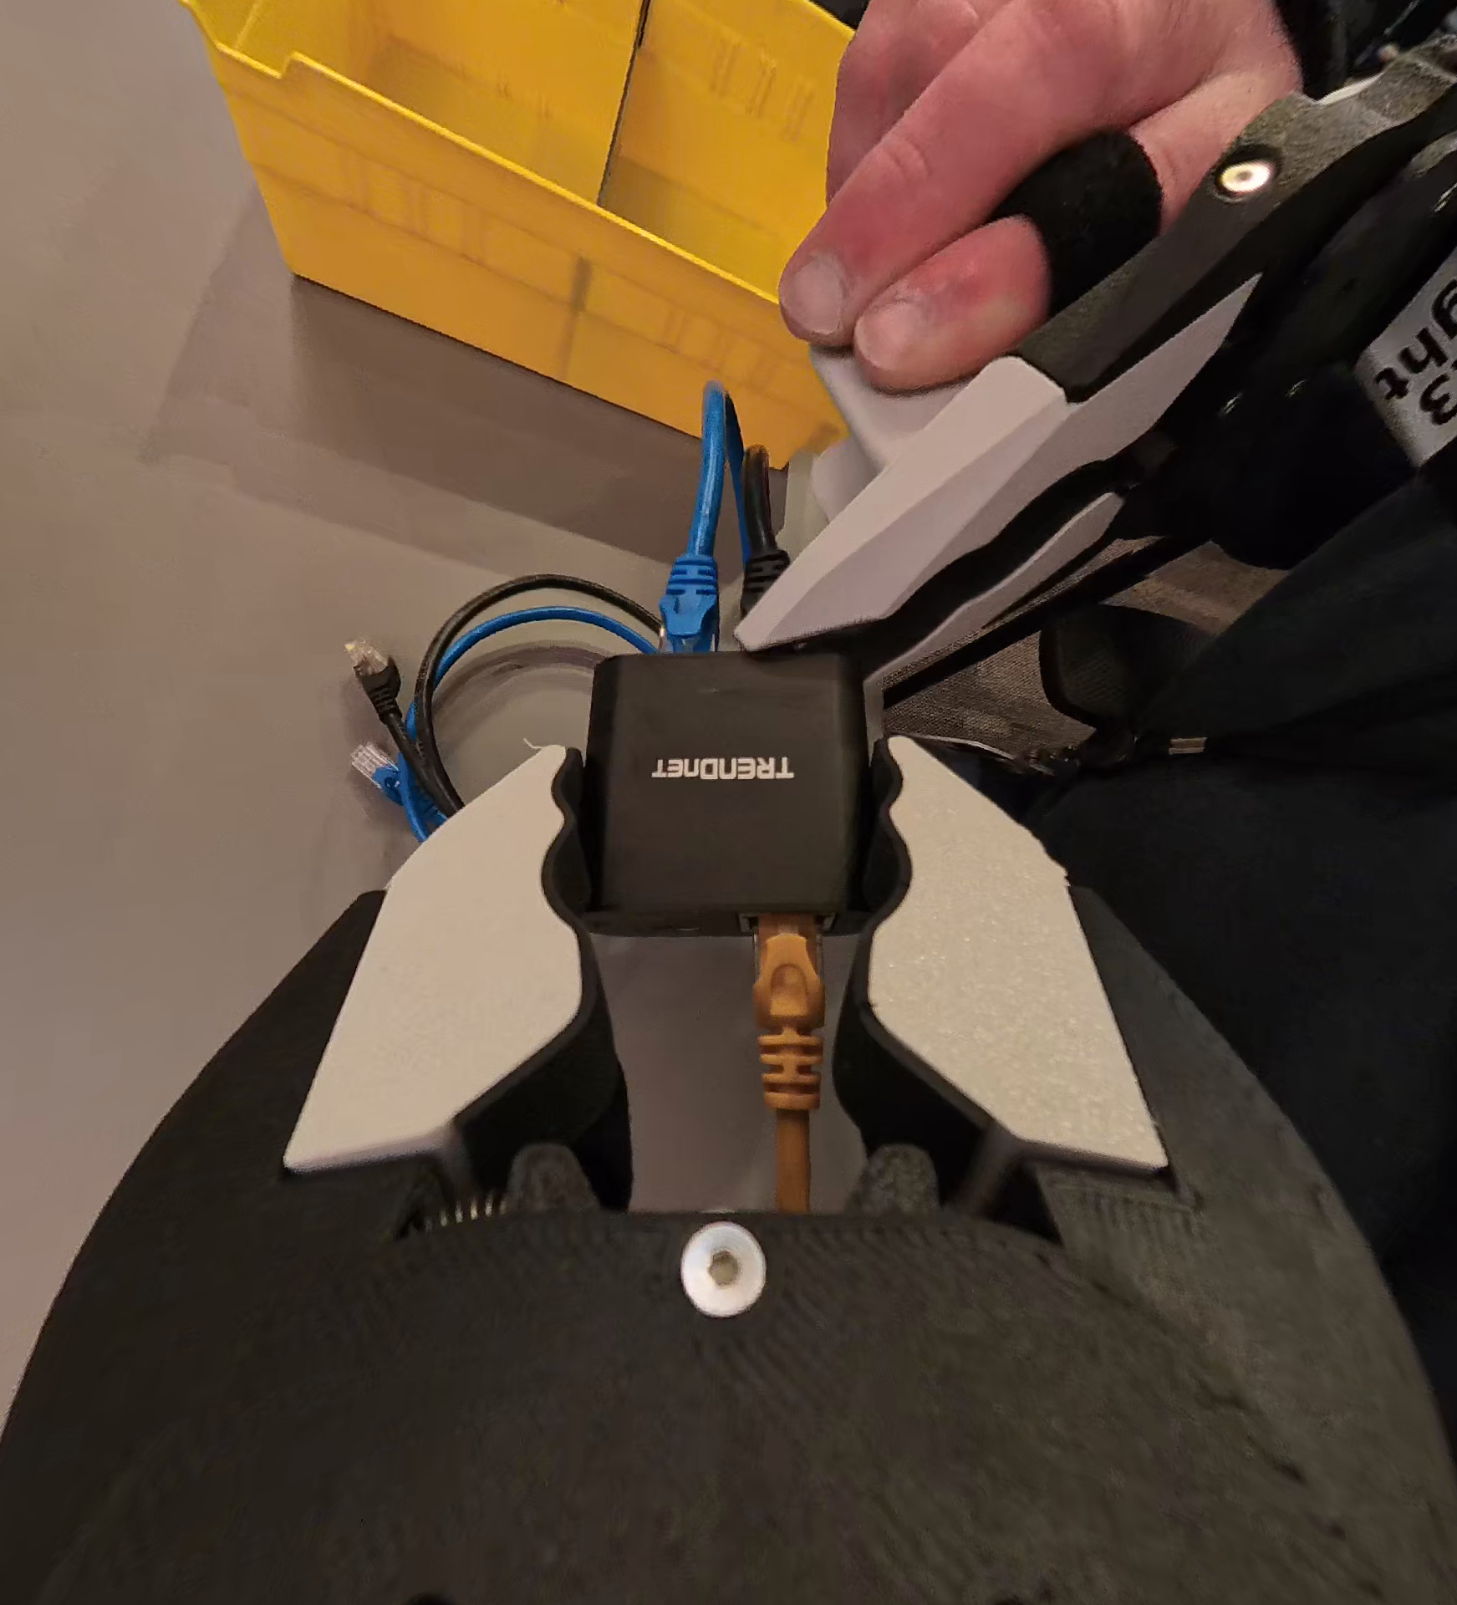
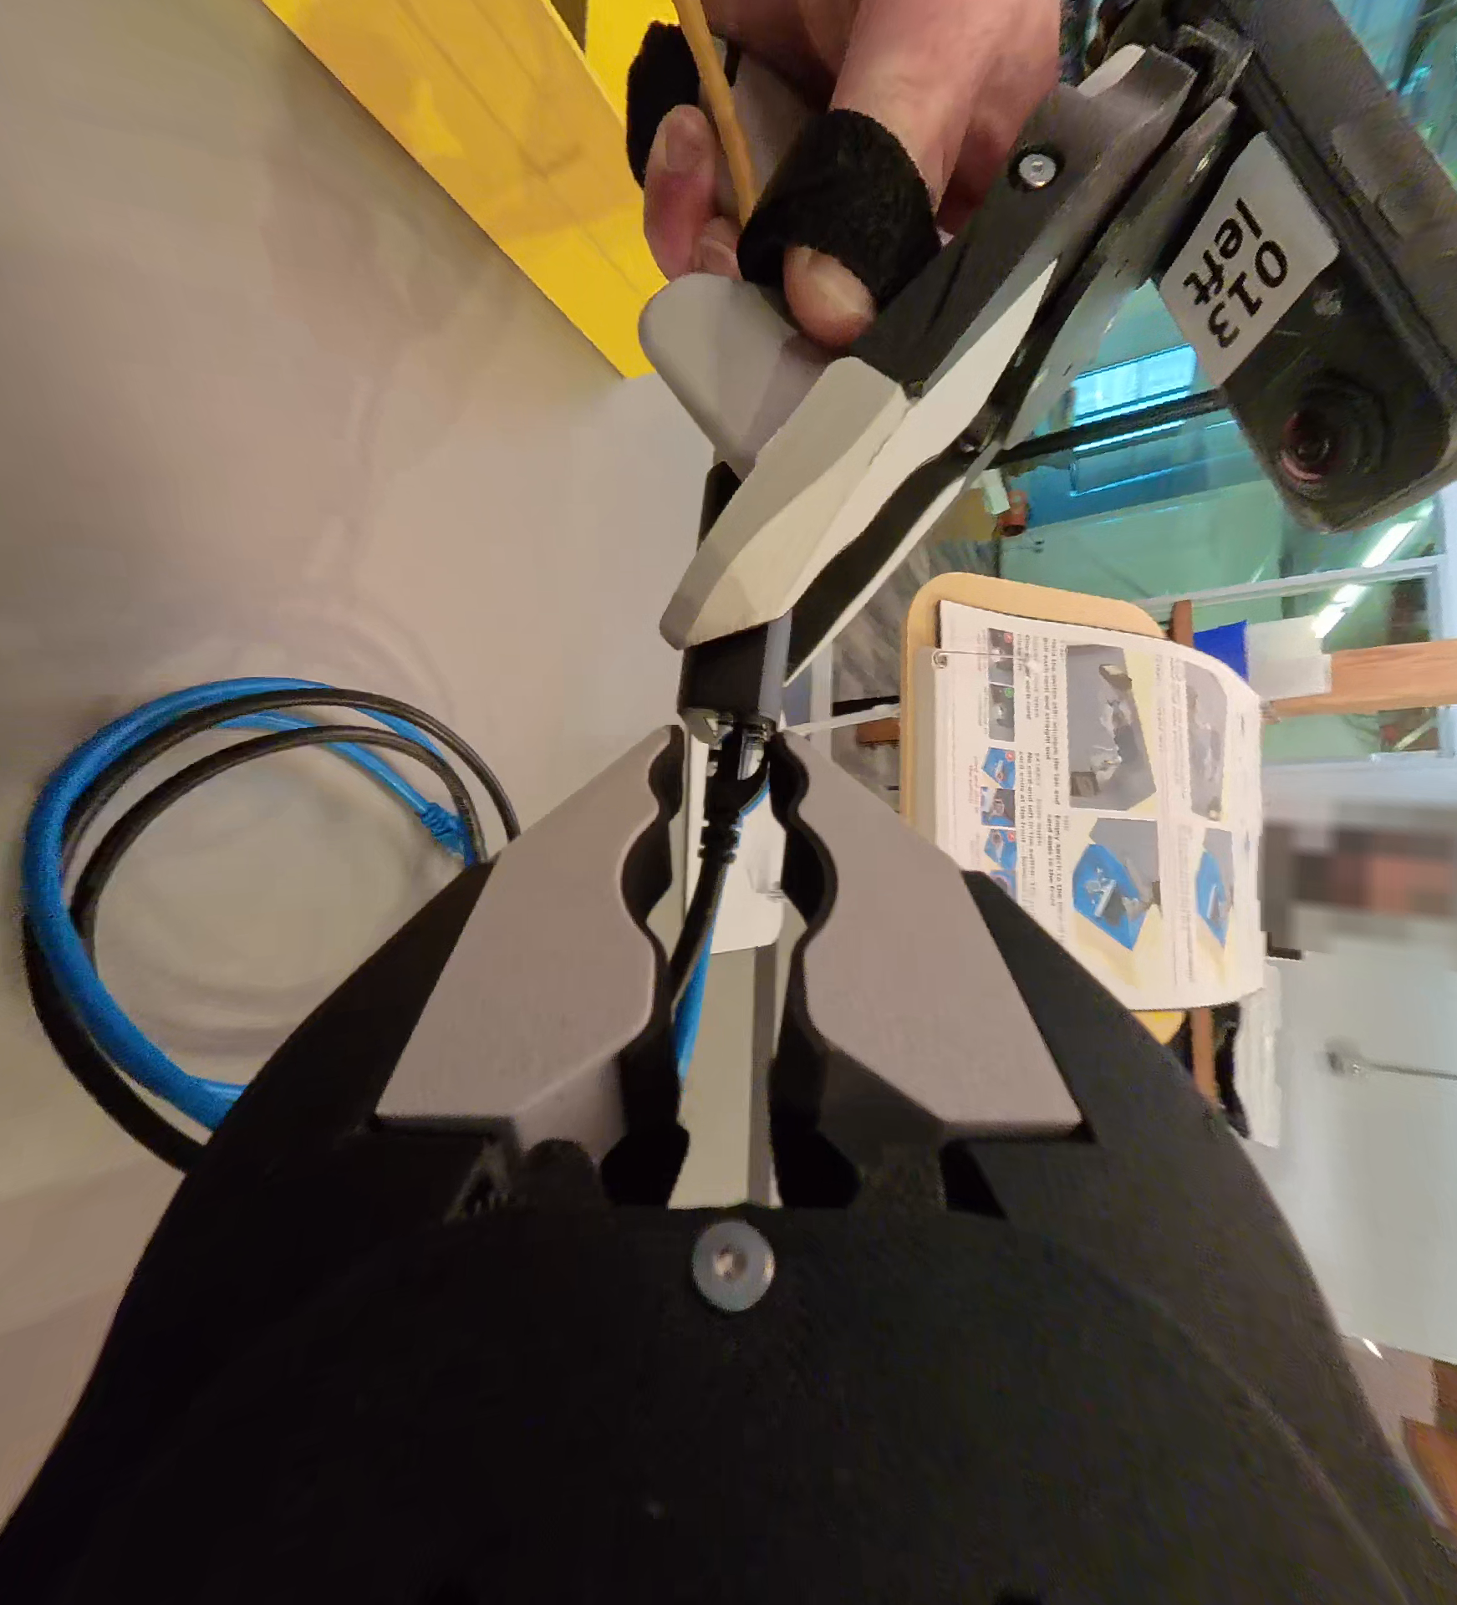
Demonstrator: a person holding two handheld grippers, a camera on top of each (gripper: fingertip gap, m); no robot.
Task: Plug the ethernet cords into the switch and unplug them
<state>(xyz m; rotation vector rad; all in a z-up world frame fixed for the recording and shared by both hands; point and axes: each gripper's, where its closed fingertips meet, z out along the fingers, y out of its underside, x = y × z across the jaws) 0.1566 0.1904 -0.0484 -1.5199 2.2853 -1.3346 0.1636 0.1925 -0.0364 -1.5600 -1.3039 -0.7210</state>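
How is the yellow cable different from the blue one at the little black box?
The yellow cable enters the near face of the switch, between the left gripper fingers; the blue cable enters the far face. Yellow runs straight back; blue loops on the table. Both look plugged in.

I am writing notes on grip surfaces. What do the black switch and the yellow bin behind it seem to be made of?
The switch looks like matte black moulded plastic: smooth faces, rounded edges and a dull sheen, though painted metal is possible. The left gripper clamps its sides. The yellow bin seems to be glossy moulded plastic, judging by its even colour, thin walls and moulded ribs.
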